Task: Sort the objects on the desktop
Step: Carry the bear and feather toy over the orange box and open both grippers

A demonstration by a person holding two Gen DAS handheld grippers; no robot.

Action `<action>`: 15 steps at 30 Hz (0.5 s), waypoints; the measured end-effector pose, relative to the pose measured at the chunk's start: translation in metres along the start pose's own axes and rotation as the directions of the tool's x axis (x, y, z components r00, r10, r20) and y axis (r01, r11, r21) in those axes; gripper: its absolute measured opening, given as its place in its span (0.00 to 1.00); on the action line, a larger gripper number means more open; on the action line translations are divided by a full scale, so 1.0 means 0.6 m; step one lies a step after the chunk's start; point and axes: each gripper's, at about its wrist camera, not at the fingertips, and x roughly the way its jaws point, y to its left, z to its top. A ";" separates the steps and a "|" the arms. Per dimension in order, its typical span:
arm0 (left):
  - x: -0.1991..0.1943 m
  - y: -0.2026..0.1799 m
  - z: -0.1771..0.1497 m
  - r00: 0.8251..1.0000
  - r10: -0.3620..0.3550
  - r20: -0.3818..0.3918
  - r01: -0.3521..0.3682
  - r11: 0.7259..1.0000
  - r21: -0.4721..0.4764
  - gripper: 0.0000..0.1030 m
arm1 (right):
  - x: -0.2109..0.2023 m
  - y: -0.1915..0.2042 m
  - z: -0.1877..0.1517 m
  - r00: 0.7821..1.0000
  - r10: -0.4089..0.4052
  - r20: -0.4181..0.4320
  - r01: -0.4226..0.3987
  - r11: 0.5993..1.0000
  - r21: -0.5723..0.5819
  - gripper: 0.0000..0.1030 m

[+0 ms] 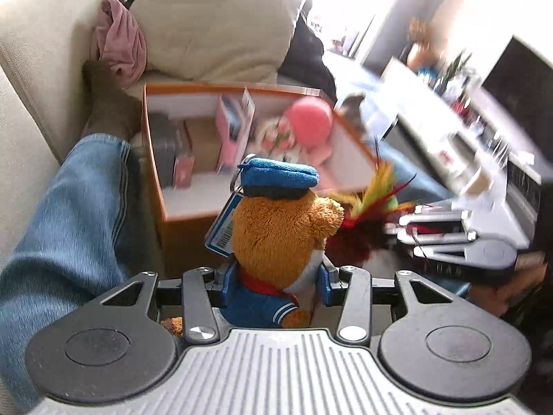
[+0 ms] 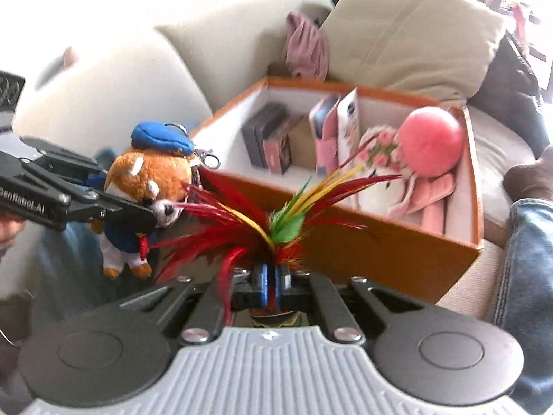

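Note:
My left gripper (image 1: 276,280) is shut on a plush bear (image 1: 280,228) with a blue cap and sailor suit, held in the air just in front of the orange box (image 1: 153,159). The bear (image 2: 145,186) and the left gripper (image 2: 138,212) also show in the right wrist view, at the left. My right gripper (image 2: 272,288) is shut on a feather shuttlecock (image 2: 276,228) with red, yellow and green feathers, close before the box's near wall (image 2: 380,256). The shuttlecock (image 1: 373,200) and right gripper (image 1: 408,230) appear blurred at the right of the left wrist view.
The box holds dark and pink small boxes (image 2: 269,138), a pink ball (image 2: 432,145) and a white-pink plush (image 2: 397,186). It rests on a beige sofa (image 2: 103,83) with a cushion (image 2: 414,34) and pink cloth (image 2: 306,48). A jeans leg (image 1: 69,207) lies beside it.

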 end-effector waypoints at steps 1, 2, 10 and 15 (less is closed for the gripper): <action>-0.003 0.003 0.012 1.000 -0.014 0.008 0.014 1.000 -0.019 0.49 | -0.015 0.000 0.003 1.000 0.009 0.022 -0.009 1.000 0.013 0.04; -0.006 0.007 0.024 0.999 -0.029 0.018 0.029 0.999 -0.038 0.49 | -0.021 0.003 0.011 0.999 0.017 0.041 -0.018 1.000 0.022 0.04; -0.007 0.005 0.121 0.995 -0.051 0.083 0.055 0.997 -0.056 0.49 | -0.105 -0.013 0.078 0.972 -0.017 0.234 0.002 0.998 0.066 0.04; 0.041 0.015 0.164 0.995 -0.078 0.069 0.085 0.990 -0.112 0.49 | -0.093 -0.042 0.109 0.956 -0.094 0.278 0.063 0.991 0.119 0.04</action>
